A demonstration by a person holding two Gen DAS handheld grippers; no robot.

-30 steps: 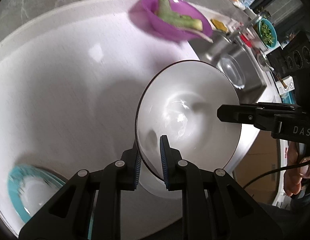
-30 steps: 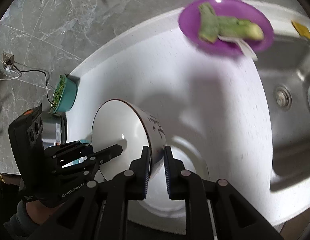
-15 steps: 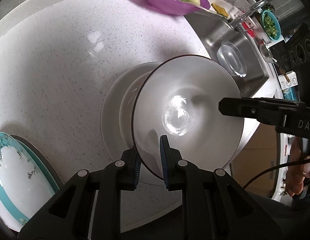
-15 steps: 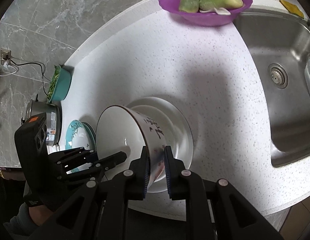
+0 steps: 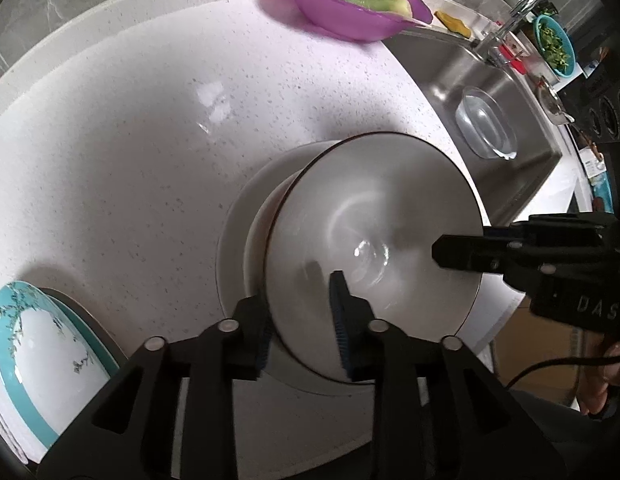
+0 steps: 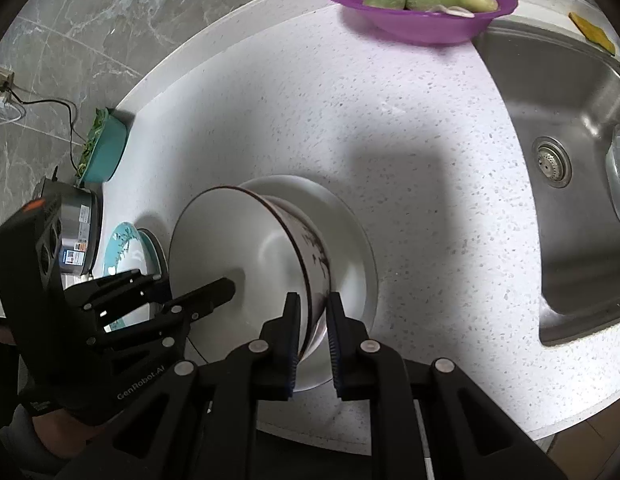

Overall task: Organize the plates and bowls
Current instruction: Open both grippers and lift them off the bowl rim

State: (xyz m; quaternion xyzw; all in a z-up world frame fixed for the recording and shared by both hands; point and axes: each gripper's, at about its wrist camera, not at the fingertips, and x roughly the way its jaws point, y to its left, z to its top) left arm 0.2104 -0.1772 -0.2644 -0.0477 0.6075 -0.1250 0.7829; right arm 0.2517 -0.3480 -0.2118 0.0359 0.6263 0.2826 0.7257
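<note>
**Bowl Going Down Onto the Plate**

Left claw (image 5: 302,324): just opening, pads apart around the near rim of the white bowl (image 5: 374,248), no longer squeezing. Right claw (image 6: 312,332): clamped on the far rim, keeping the bowl tilted and steady. Bowl over the white plate (image 6: 350,220) on the desk (image 6: 410,128), likely to make one neat stack. Earlier, higher up and pinched on both sides; now lower. Teal plate (image 5: 26,344) close by, at the desk's edge.

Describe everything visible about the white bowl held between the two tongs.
The white bowl looks like glossy ceramic, with a thin dark rim and dark brush markings outside. It is empty and sits in or just above a white plate. The right tongs pinch its rim; the left tongs straddle the opposite rim, having just been opening.
</note>
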